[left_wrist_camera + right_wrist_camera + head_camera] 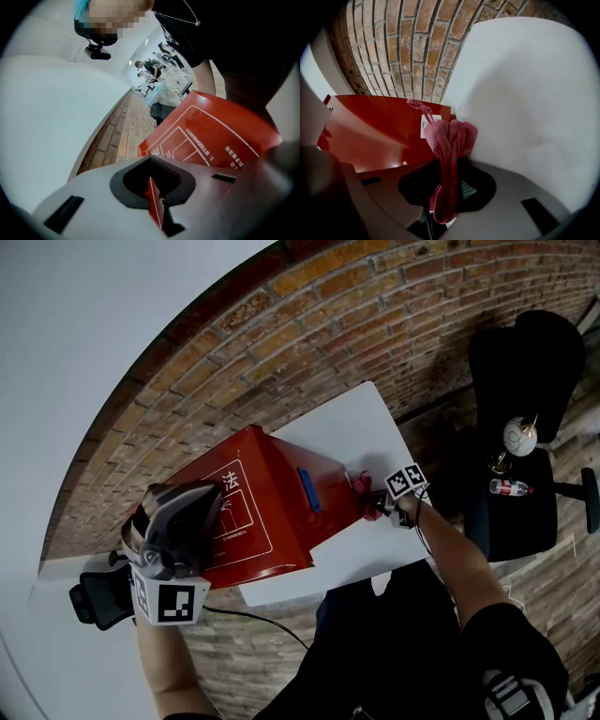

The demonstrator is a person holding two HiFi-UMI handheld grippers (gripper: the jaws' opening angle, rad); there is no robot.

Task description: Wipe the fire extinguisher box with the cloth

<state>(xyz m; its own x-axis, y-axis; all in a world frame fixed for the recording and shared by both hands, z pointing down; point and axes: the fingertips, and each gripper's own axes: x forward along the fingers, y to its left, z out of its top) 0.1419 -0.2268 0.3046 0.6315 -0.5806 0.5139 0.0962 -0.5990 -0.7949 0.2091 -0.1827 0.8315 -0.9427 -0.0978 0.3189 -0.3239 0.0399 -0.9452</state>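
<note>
Clamping a thin red edge at the near left corner of the fire extinguisher box [272,498], the left gripper [155,199] has its jaws squeezed tight on it. The right gripper [446,199] pinches a bunched pink cloth [451,140] at the box's right end, just in front of a white label [427,125]. Under the box lies a white table [361,418]. Beyond the box runs a brick floor [309,315], and well to the box's right stands a black chair [525,362] carrying a bottle [509,487].
</note>
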